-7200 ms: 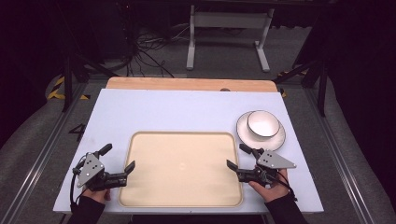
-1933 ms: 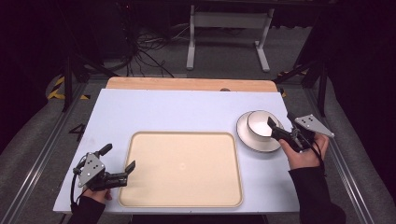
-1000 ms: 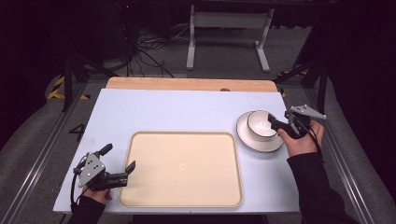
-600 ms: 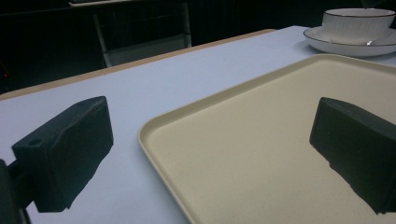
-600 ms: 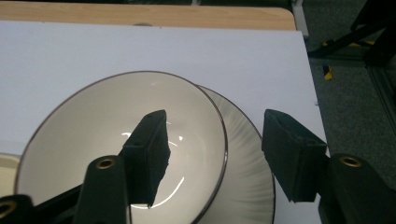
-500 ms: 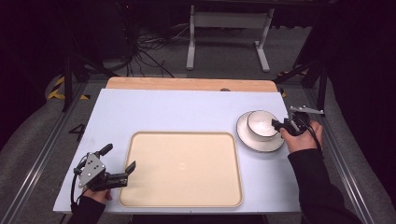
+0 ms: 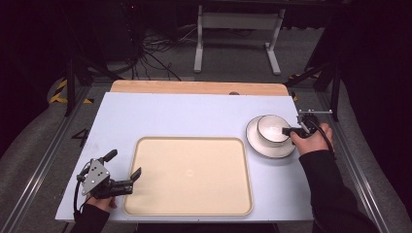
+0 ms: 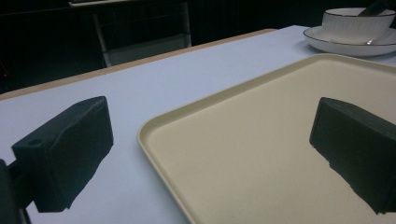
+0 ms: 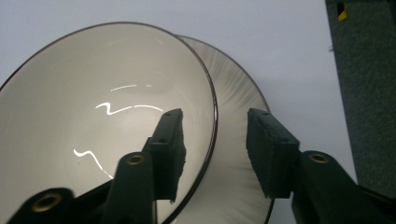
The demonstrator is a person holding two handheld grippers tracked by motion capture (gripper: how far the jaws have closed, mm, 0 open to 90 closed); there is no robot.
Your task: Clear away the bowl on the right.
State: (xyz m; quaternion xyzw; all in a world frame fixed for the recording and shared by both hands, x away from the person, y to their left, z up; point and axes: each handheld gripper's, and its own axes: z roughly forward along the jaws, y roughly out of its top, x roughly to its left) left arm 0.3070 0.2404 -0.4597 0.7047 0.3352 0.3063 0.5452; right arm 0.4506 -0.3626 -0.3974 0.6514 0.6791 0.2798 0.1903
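1. Right now the bowl (image 7: 272,128) sits on a saucer (image 7: 270,148) at the right of the tabletop (image 7: 194,116), just right of the far corner of the tray (image 7: 189,174)
2. The right gripper (image 9: 215,154) straddles the bowl's right rim, one jaw inside and one outside above the saucer; the jaws have just been closing, yet a gap still shows on the outer side, so they are not gripping the wall
3. Finish the squeeze squarely across the rim, low enough that the pads bite wall and not just the thin edge
4. Keep the outer jaw off the saucer, or it could lift or skid along with the bowl
5. Raise the bowl straight up before carrying it left, since glazed ware probably slips if tilted
6. The left gripper (image 7: 121,182) rests at the tray's near left corner, jaws open and empty, one over the tray and one over the tabletop; leave it there, perhaps to steady the tray
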